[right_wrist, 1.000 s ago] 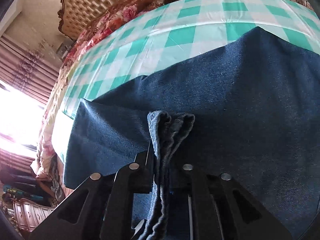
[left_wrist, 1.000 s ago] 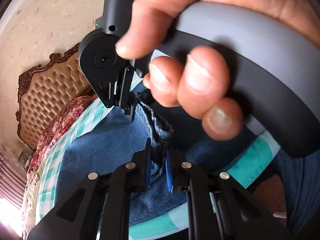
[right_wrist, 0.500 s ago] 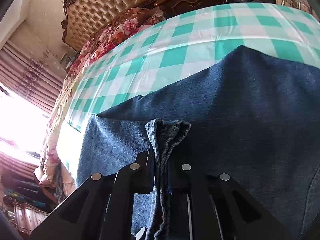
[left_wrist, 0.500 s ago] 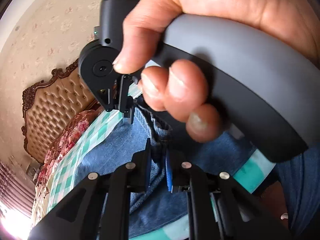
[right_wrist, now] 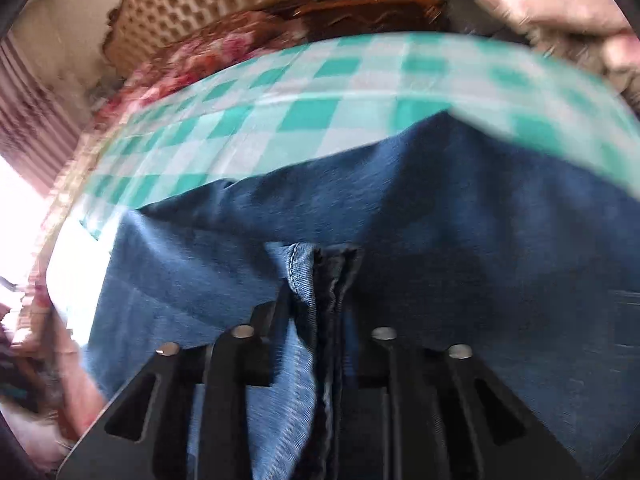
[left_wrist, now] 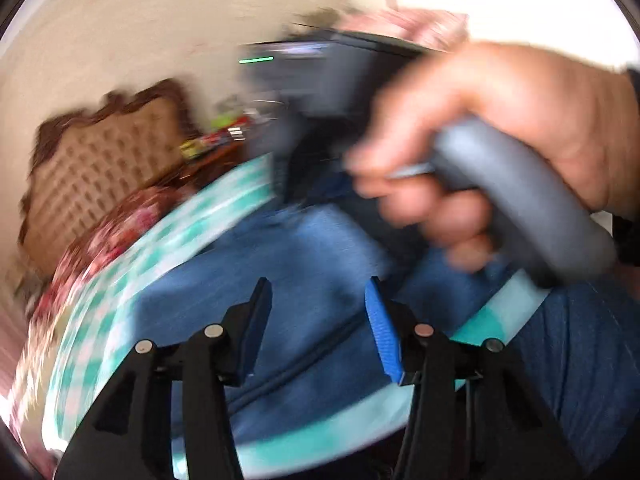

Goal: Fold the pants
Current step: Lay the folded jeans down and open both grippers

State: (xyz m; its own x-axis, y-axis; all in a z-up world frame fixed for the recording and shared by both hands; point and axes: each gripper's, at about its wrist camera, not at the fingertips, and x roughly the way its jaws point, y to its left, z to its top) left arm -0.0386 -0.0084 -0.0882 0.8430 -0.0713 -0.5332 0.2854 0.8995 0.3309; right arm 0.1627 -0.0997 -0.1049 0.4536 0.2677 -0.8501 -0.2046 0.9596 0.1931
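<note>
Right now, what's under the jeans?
The jeans lie on a green-checked cloth, visible beyond their edges. What's beneath the denim itself, or under the cloth, is covered.

A bench covered by a green-and-white checked cloth [right_wrist: 320,120] is seen; blue denim pants [right_wrist: 500,220] are spread directly on it, reaching its near edge.

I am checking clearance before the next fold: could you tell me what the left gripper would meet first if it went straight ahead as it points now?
Probably the pants spread on the checked cloth; the open left gripper points at them, though blur hides the depth.
</note>
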